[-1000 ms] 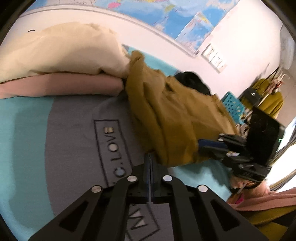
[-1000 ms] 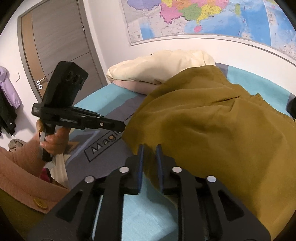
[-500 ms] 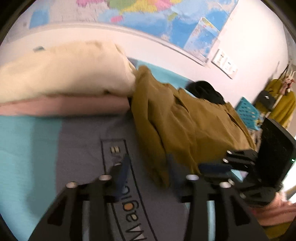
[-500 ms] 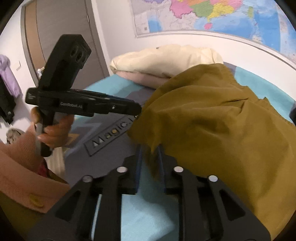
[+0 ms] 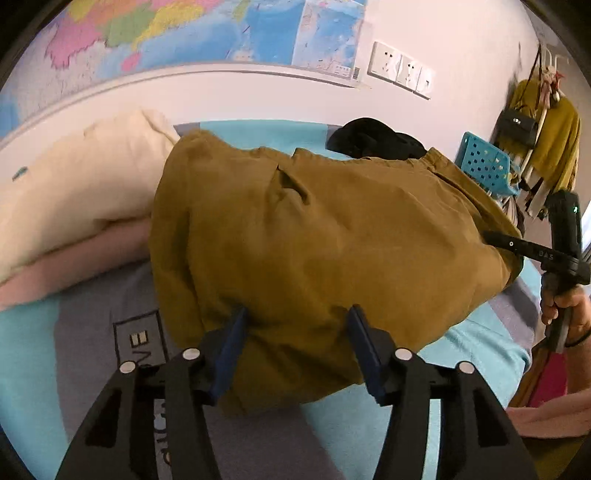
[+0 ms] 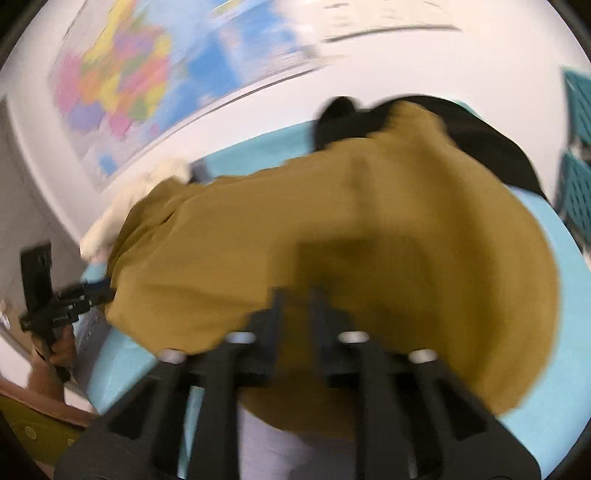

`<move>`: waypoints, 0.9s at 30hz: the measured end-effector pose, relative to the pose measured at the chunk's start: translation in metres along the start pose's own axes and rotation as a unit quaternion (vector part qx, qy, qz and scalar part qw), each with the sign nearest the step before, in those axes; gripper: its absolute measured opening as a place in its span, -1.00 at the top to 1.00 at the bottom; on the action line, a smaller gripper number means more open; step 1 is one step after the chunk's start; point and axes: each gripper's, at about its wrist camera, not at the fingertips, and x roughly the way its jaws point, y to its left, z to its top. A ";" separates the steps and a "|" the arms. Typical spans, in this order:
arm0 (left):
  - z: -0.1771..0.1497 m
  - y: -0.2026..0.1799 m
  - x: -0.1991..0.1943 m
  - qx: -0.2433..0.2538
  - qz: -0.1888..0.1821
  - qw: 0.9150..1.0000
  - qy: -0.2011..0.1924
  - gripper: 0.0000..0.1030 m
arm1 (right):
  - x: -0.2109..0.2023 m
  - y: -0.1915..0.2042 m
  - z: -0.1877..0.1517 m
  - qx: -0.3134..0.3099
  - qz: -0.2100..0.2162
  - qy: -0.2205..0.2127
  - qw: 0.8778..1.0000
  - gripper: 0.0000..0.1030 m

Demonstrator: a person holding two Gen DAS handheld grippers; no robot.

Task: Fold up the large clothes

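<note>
Mustard-brown garment (image 5: 325, 236): large, rumpled, heaped across the middle of the bed on a turquoise-and-grey bedspread (image 5: 85, 332) with printed lettering; its near hem hangs toward the bed's front edge, its far end lies against a black garment (image 5: 369, 136). Left gripper (image 5: 295, 347): fingers spread, the jaws having just been opening; the garment's near edge lies between the blue pads (image 5: 229, 350), which do not press on it. Right gripper (image 6: 295, 317): view heavily blurred; fingers drawn close together at the garment's near edge, the jaws having just been closing; fabric shows in the narrow gap, though the blur hides whether it is pinched. Cream pillow (image 5: 77, 184): stacked on a pink pillow (image 5: 74, 262), just beside the garment's left side. Wall map (image 5: 177, 33): above the bed. Wall sockets (image 5: 400, 70): right of the map. Blue perforated basket (image 5: 484, 166): beyond the bed's far right corner. Coat rack (image 5: 543, 122): holds yellow clothing and a dark bag.
</note>
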 end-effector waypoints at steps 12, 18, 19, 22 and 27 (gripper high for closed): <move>-0.002 0.025 -0.002 -0.051 0.023 0.998 0.016 -0.22 | -0.041 -0.061 0.000 0.028 -0.100 -0.035 0.994 0.88; -0.001 0.024 -0.002 -0.057 0.041 0.997 0.016 -0.24 | -0.055 -0.061 -0.004 0.056 -0.074 -0.055 0.994 0.60; 0.000 0.021 -0.003 -0.051 0.049 0.997 0.016 -0.24 | -0.058 -0.053 -0.004 0.049 -0.067 -0.061 0.995 0.39; 0.003 0.007 -0.009 -0.027 0.080 0.996 0.003 -0.25 | -0.061 -0.021 0.002 -0.002 -0.060 -0.067 0.996 0.28; 0.005 -0.009 -0.010 0.001 0.102 0.995 -0.003 -0.34 | -0.047 0.033 0.007 -0.088 -0.022 -0.057 0.994 0.08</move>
